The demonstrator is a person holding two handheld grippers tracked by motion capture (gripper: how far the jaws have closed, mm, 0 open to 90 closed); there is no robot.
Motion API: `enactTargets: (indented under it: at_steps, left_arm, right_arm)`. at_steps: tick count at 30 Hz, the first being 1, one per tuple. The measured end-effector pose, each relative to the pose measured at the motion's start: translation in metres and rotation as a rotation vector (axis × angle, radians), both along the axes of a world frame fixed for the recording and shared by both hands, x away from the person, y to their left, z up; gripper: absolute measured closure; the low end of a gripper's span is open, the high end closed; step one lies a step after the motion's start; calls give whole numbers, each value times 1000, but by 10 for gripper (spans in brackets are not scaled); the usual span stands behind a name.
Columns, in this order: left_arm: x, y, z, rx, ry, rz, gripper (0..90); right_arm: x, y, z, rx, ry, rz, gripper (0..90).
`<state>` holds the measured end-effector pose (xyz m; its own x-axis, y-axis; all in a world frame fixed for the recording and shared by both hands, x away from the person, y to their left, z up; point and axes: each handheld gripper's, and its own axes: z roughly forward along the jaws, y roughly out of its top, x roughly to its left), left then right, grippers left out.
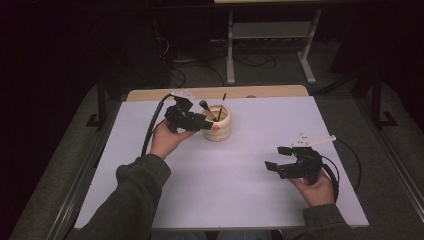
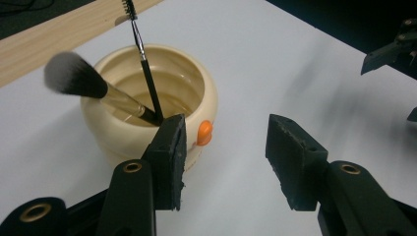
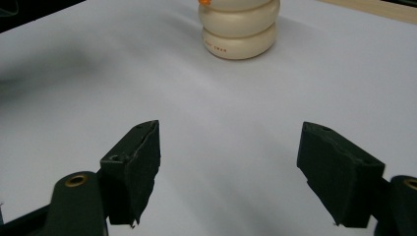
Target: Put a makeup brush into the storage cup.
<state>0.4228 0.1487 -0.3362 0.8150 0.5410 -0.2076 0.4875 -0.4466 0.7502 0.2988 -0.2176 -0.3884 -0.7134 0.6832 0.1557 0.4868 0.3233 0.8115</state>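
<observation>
A cream ribbed jar [image 1: 218, 128] with an orange knob stands at the far middle of the white table [image 1: 225, 190]. A fluffy grey-tipped brush [image 2: 74, 74] and a thin black spoolie brush [image 2: 142, 54] lean inside it. My left gripper [image 1: 208, 122] is open just left of the jar. In the left gripper view its jaws [image 2: 223, 147] hold nothing, and the jar [image 2: 113, 135] sits beyond the left jaw. My right gripper [image 1: 276, 157] rests open at the near right. In the right gripper view its jaws [image 3: 228, 147] stand wide over bare table, with the jar [image 3: 239, 32] far ahead.
A wooden strip [image 1: 215, 92] runs along the table's far edge. A white metal shelf frame [image 1: 270, 35] and cables lie on the dark floor beyond. Each gripper trails a black cable; the right gripper [image 2: 393, 49] shows at the left gripper view's upper right.
</observation>
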Motion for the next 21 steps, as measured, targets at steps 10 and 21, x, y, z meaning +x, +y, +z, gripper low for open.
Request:
enactTargets:
  at_steps: [10, 21]
  left_arm:
    - [-9, 8, -6, -15, 5, 13, 468]
    - [-20, 18, -7, -34, -6, 27, 437]
  right_arm:
    - [1, 0, 0, -3, -4, -11, 225]
    - [2, 1, -1, -7, -5, -25, 214]
